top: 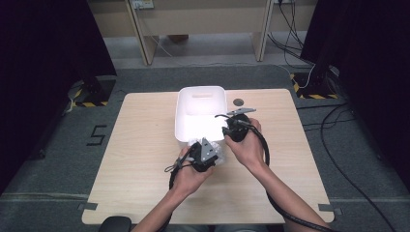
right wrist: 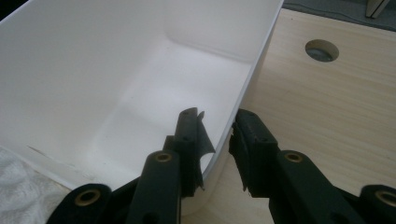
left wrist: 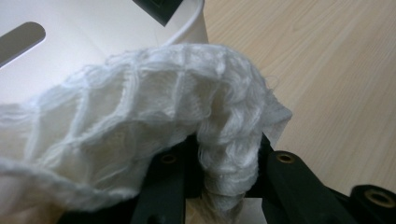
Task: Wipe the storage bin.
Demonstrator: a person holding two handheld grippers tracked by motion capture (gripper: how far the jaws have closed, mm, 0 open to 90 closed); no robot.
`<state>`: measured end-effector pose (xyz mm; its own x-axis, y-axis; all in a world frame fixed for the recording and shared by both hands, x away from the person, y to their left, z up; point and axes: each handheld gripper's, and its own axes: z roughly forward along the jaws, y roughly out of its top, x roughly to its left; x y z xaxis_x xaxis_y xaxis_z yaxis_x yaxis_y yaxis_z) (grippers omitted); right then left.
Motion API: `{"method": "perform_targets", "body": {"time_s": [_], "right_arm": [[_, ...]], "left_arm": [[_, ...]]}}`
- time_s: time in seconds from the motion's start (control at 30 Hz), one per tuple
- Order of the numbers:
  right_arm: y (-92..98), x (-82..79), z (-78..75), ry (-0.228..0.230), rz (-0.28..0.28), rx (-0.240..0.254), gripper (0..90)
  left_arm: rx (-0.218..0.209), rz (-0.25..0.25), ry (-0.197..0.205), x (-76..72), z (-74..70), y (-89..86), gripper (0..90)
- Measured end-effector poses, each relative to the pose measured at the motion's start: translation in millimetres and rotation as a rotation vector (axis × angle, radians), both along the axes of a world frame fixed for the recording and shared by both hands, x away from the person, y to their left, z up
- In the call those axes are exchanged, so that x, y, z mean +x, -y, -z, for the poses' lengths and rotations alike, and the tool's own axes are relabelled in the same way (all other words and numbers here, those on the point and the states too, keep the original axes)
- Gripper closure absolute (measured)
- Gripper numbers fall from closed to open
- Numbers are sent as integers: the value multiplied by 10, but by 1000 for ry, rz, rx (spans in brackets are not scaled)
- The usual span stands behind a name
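Note:
A white waffle-weave cloth (left wrist: 140, 116) hangs bunched over the near rim of a white plastic bin (top: 200, 89). My left gripper (left wrist: 229, 158) is shut on a fold of that cloth, which swells out above the jaws. In the high view the left gripper (top: 209, 145) sits at the bin's near edge with the cloth (top: 221, 155) around it. My right gripper (right wrist: 217, 135) straddles the bin's right wall (right wrist: 70, 70), one jaw inside and one outside, pressed on the rim. A corner of the cloth (right wrist: 18, 196) shows at lower left there. The bin's inside looks bare.
The bin stands mid-table on a light wooden table (top: 145, 145). A round cable hole (top: 238, 102) lies just right of the bin's far corner. Black cables trail from both grippers toward the person. Dark curtains and floor cables surround the table.

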<state>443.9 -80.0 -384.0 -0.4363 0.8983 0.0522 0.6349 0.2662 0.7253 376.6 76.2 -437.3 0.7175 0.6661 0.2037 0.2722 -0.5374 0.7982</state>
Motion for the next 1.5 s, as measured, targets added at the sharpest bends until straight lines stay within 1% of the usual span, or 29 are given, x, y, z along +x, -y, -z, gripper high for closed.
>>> {"method": "perform_targets", "body": {"time_s": [0.17, 0.3, 0.4, 0.47, 0.67, 0.9, 1.0, 1.07, 1.17, 1.33, 1.47, 1.5], "right_arm": [[1, 1, 0, 1, -2, -1, 719], [1, 1, 1, 1, -2, 1, 719], [2, 2, 0, 0, -3, 1, 719], [1, 1, 0, -1, -3, 2, 719], [1, 0, 0, -1, -2, 1, 719], [0, 3, 1, 1, -3, 1, 719], [0, 2, 1, 1, -3, 1, 719], [0, 2, 1, 2, -3, 0, 719], [-1, 3, 1, -1, -2, 3, 719], [1, 6, 0, -1, -4, 2, 719], [0, 7, 0, -1, -3, 2, 719], [0, 8, 0, -1, -2, 3, 719]], "left_arm": [[12, -3, -2, 7, 55, 25, 749], [33, 4, -21, 23, 128, 42, 749], [37, 0, -31, 34, 207, 57, 748], [48, 0, -37, 38, 236, 65, 749], [55, -4, -47, 58, 322, 93, 749], [87, 5, -70, 88, 433, 112, 749], [88, 8, -84, 104, 492, 119, 749], [84, 10, -86, 109, 519, 124, 749], [74, 11, -84, 105, 506, 123, 749], [47, 19, -78, 98, 433, 135, 749], [29, 28, -64, 81, 325, 161, 748], [21, 28, -53, 77, 298, 170, 749]]}}
